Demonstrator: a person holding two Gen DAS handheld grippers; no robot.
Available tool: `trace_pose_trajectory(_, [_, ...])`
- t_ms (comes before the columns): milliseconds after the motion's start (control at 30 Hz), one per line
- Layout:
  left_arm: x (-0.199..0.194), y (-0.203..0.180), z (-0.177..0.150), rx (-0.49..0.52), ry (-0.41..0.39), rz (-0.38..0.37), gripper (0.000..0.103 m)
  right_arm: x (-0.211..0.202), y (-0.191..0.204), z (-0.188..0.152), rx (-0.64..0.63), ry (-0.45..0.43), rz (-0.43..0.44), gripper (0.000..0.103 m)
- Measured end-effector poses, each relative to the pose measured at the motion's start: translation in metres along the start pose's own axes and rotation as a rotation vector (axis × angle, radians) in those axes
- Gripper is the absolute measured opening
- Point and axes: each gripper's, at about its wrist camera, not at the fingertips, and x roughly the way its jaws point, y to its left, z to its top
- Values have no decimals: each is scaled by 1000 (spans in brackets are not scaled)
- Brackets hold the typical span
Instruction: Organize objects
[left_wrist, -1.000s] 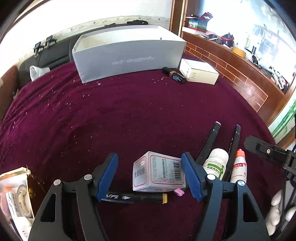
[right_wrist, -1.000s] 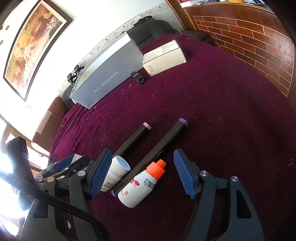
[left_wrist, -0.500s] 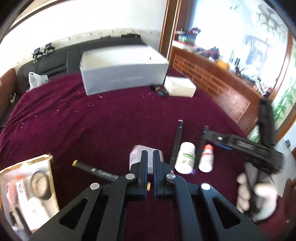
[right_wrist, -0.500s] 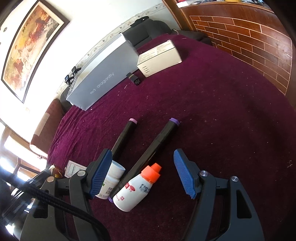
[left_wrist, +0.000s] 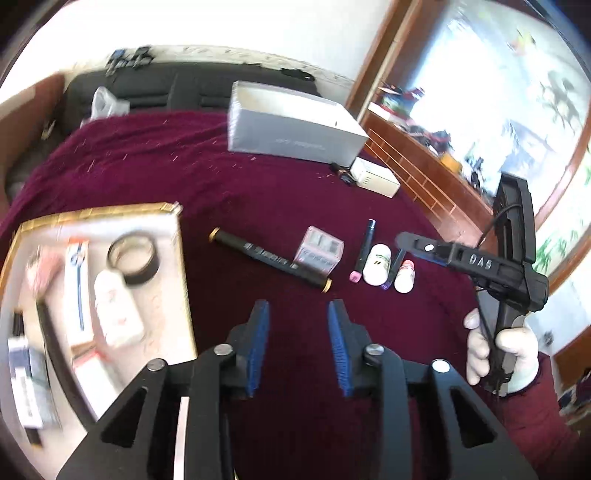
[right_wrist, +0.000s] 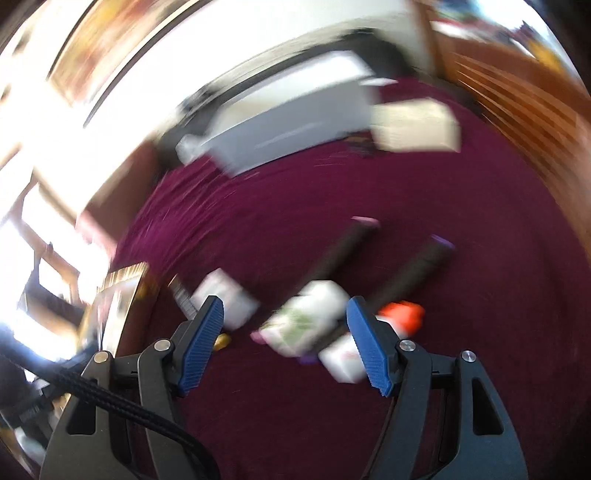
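Left gripper (left_wrist: 298, 321) jaws opening, nothing between them; right gripper (right_wrist: 285, 321) spread, opening, empty. Gold-capped black marker (left_wrist: 269, 260) lies on maroon cloth (left_wrist: 258, 192) touching small pink-labelled box (left_wrist: 319, 251). No labels legible.

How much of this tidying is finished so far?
Partly. The gold-edged tray already holds a tape roll, a bottle and boxes. Nothing is in hand: the left gripper is empty, jaws opening. Markers, the pink box and two small bottles are still on the cloth.
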Motion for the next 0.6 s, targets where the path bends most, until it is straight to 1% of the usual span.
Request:
trace_pose_trajectory(33, [-2, 6, -3, -25, 3, -7, 29, 12, 25, 3, -102, 44, -8, 75])
trace_pose_trajectory(67, [-3, 11, -5, -47, 4, -13, 29, 21, 39, 4, -155, 70, -18, 75])
trace_pose_trajectory(133, [-9, 22, -11, -87, 4, -23, 29, 45, 62, 6, -251, 119, -62, 75])
trace_pose_trajectory(167, [-12, 27, -13, -104, 4, -26, 29, 57, 70, 7, -285, 134, -94, 75])
trace_pose_trajectory(200, [-15, 32, -14, -120, 5, -29, 30, 69, 75, 10, -298, 148, -101, 75])
trace_pose_trajectory(267, [-20, 41, -15, -146, 2, -36, 31, 85, 80, 15, -295, 171, -86, 75])
trace_pose_trajectory(333, [-20, 43, -12, -160, -4, -41, 31, 99, 83, 17, -302, 189, -96, 75])
trace_pose_trajectory(367, [-19, 45, -10, -166, -5, -45, 31, 104, 84, 17, -303, 201, -104, 72])
trace_pose_trajectory(400, [-18, 44, -8, -170, -3, -51, 31, 109, 84, 16, -299, 214, -112, 67])
trace_pose_trajectory(433, [-17, 44, -6, -171, -1, -56, 31, 113, 83, 15, -290, 231, -121, 50])
trace_pose_trajectory(467, [-16, 41, -4, -169, 1, -61, 31, 118, 80, 13, -275, 250, -140, 50])
trace_pose_trajectory(533, [-11, 34, 2, -158, 7, -57, 32, 113, 75, 11, -245, 230, -147, 50])
trace_pose_trajectory(600, [-2, 27, 9, -158, 14, -46, 37, 103, 65, 9, -196, 207, -148, 50])
